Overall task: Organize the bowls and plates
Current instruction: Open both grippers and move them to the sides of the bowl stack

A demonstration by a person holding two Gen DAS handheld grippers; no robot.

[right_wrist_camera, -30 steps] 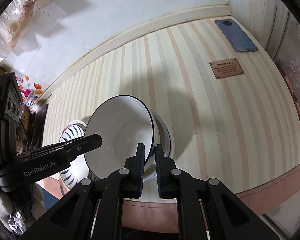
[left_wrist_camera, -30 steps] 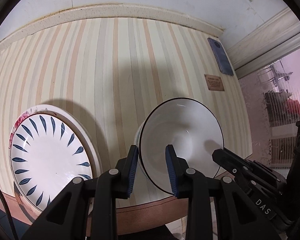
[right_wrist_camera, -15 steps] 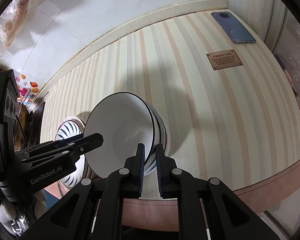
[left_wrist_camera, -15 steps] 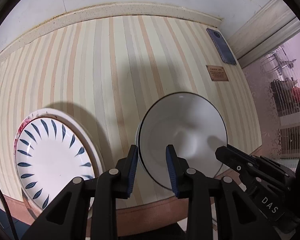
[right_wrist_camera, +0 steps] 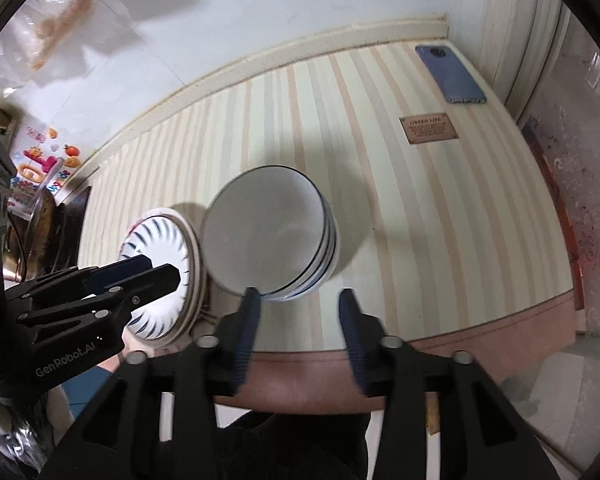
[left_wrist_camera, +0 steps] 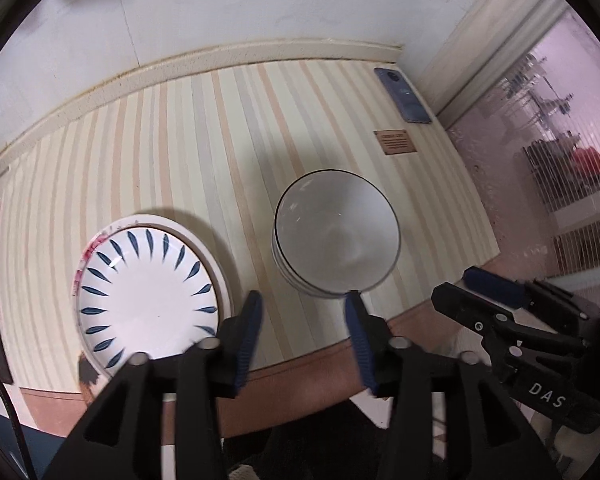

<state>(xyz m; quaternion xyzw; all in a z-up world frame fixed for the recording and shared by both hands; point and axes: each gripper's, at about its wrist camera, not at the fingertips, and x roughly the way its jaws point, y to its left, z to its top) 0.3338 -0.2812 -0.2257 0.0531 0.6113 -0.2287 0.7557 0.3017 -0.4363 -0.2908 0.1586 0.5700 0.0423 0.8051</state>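
Striped tbl, white wall behind

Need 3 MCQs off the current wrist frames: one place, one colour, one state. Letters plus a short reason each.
1. Where does the phone lie?
A. far right corner of the striped table
B. on the plate
C. inside the bowl

2. What colour are the leaf marks on the top plate?
A. red
B. dark blue
C. green

3. How is the left gripper?
A. shut on the bowl rim
B. open, nothing between its fingers
C. shut on the plate

Key: 1 A, it lies by the wall corner beyond the brown label. 2 B, blue leaves ring the plate. 3 B, its jaws have just been opening and stand clear of the stacked bowls.
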